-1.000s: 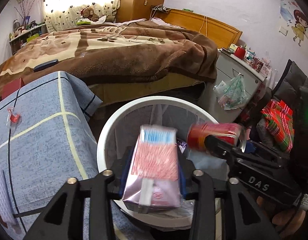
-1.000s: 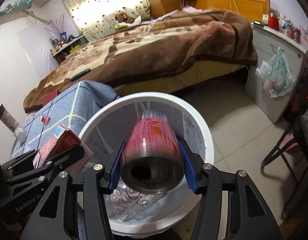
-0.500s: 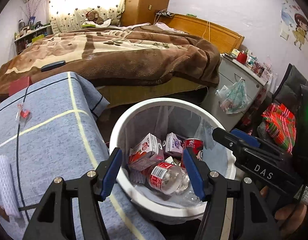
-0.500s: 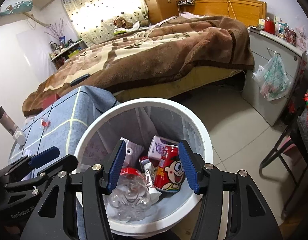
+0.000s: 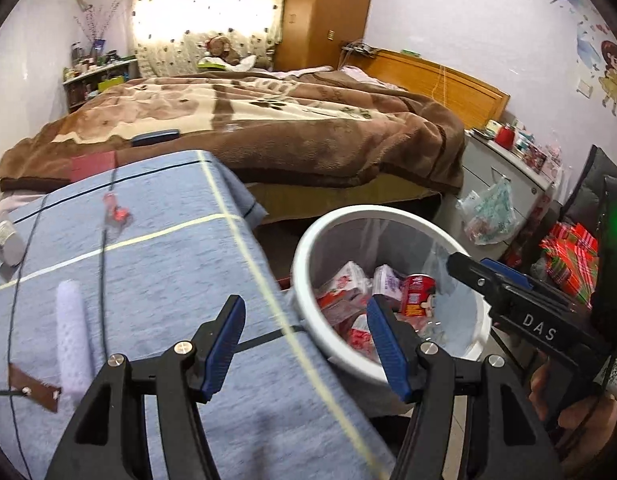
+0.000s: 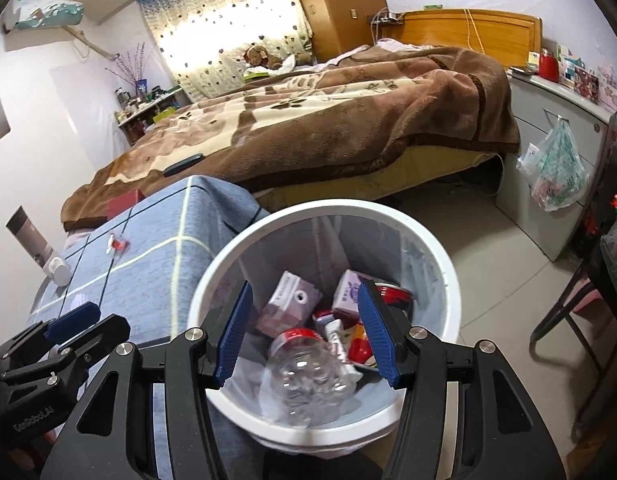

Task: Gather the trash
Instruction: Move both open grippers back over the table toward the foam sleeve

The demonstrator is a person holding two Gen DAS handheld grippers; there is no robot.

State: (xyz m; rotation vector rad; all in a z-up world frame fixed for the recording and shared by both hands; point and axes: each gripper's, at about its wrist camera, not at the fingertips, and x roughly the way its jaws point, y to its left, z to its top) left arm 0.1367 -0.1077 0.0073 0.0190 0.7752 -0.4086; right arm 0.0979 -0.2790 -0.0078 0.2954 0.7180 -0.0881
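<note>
A white round trash bin point(image 6: 444, 264) stands on the floor beside the blue-covered table; it also shows in the left wrist view point(image 5: 308, 316). Inside lie a red can point(image 5: 418, 294), drink cartons point(image 6: 286, 304) and a clear plastic bottle point(image 6: 308, 372). My right gripper point(image 6: 306, 332) is open and empty above the bin's near side. My left gripper point(image 5: 304, 344) is open and empty over the table edge, just left of the bin. A white foam net sleeve point(image 5: 72, 336) and a small red wrapper point(image 5: 118, 212) lie on the table.
The table has a blue cloth point(image 5: 156, 280) with a black cable point(image 5: 102, 280) across it and a grey bottle point(image 6: 36, 244) at its far left. A bed with a brown blanket point(image 6: 328, 120) is behind. A grey cabinet point(image 6: 556, 160) with a hanging plastic bag and a chair point(image 6: 580, 312) stand to the right.
A second ago my left gripper held a carton and my right held the red can over the bin. Both have opened and the items lie in the bin. My left gripper has moved left over the table.
</note>
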